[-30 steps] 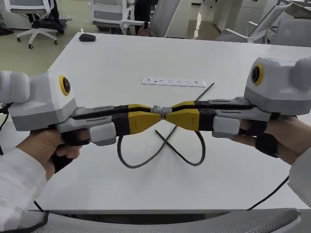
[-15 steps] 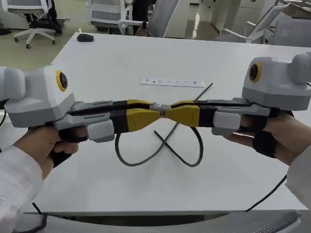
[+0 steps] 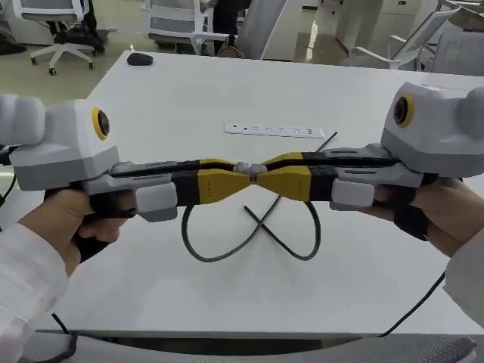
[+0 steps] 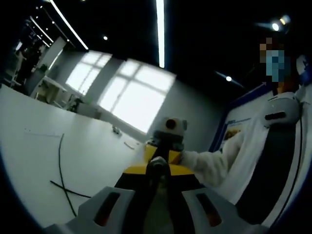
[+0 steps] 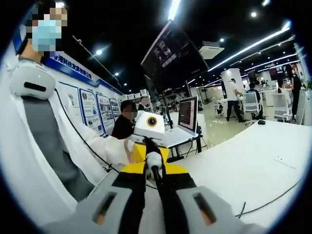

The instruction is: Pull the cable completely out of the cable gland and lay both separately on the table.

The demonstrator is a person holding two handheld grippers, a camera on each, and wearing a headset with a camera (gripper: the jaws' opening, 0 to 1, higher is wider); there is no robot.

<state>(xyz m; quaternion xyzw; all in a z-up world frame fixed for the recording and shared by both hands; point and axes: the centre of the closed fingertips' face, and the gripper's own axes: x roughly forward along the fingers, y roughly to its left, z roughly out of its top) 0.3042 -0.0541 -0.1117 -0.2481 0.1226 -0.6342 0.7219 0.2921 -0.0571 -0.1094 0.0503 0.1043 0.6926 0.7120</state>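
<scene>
A small grey cable gland (image 3: 249, 169) hangs above the white table (image 3: 174, 98), pinched from both sides. My left gripper (image 3: 240, 178) comes in from the left and is shut on one end of it. My right gripper (image 3: 259, 178) comes from the right, shut on the other end, tip to tip with the left. The black cable (image 3: 227, 252) runs through the gland, drops in a loop on each side, and crosses itself on the table. In the left gripper view the gland (image 4: 158, 167) sits at the jaw tips. It does the same in the right gripper view (image 5: 153, 160).
A white power strip (image 3: 274, 130) lies on the table behind the grippers, and a dark mouse (image 3: 139, 59) sits at the far left corner. Office chairs (image 3: 175, 21) stand beyond the table. A thin black lead (image 3: 412, 306) trails off the right front edge.
Both grippers stay tip to tip on the gland, with the cable loops as before. Only the head camera has shifted slightly.
</scene>
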